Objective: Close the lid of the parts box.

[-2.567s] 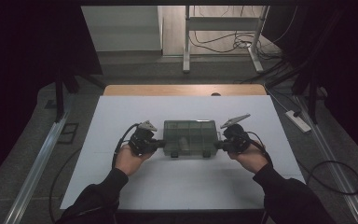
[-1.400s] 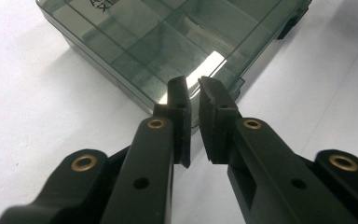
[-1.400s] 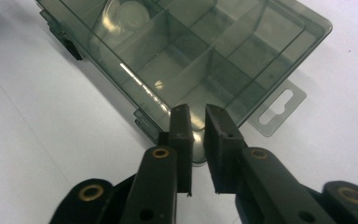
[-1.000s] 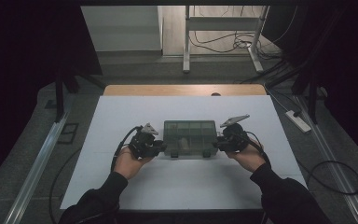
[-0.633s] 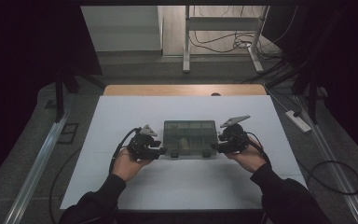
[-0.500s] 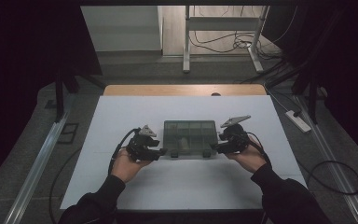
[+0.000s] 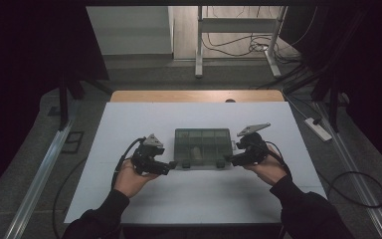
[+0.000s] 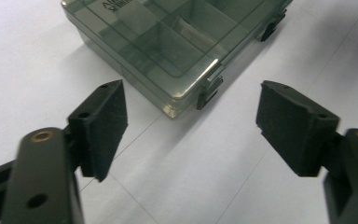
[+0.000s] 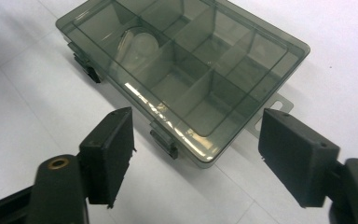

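Note:
A smoky translucent compartment box point(image 7: 202, 148) lies on the white table point(image 7: 129, 124) with its lid down. My left gripper point(image 7: 171, 164) sits at its front left corner and my right gripper point(image 7: 231, 160) at its front right corner. In the left gripper view the left gripper point(image 8: 191, 121) is open, with a dark latch point(image 8: 209, 91) just beyond the pads and bare table between them. In the right gripper view the right gripper point(image 9: 198, 144) is open in front of the other latch point(image 9: 164, 138). Both pairs of jaws have just been opening. A pale round piece point(image 9: 137, 44) rests in one compartment.
A wooden strip point(image 7: 194, 95) runs along the table's far edge. On the floor to the right lie a power strip point(image 7: 318, 129) and cables. Metal frame legs point(image 7: 199, 45) stand beyond the table. A white tab point(image 9: 272, 109) sticks out from the box's side.
Both grippers have eased back a little from the box's front corners toward the person. The box has stayed where it was.

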The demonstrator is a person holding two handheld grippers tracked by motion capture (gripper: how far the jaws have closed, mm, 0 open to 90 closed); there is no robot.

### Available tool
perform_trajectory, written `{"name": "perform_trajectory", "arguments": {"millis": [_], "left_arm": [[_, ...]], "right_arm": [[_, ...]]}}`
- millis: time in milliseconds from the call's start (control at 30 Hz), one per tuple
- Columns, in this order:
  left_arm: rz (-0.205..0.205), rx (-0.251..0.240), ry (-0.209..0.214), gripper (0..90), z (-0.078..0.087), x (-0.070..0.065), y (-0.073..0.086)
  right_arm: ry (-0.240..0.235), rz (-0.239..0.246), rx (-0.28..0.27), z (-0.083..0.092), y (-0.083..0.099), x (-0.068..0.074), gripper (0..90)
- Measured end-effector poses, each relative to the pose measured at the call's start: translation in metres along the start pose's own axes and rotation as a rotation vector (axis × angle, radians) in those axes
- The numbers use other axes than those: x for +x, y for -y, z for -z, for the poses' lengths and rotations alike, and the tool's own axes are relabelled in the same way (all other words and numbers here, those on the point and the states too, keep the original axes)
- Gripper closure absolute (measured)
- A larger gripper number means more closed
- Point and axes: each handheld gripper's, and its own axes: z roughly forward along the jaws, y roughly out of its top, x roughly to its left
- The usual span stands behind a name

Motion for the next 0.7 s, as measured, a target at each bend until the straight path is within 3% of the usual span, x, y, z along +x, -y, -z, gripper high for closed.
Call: {"name": "perform_trajectory", "arguments": {"millis": [400,700], "left_arm": [[0.01,-0.005,0.004,12.5,0.012,0.002,0.008],[0.013,-0.004,-0.01,7.3,0.018,0.005,0.014]], "right_arm": [[-0.048,0.01,0.002,0.003,0.002,0.003,14.7],[-0.041,0.024,0.009,0.005,0.006,0.007,8.5]]}}
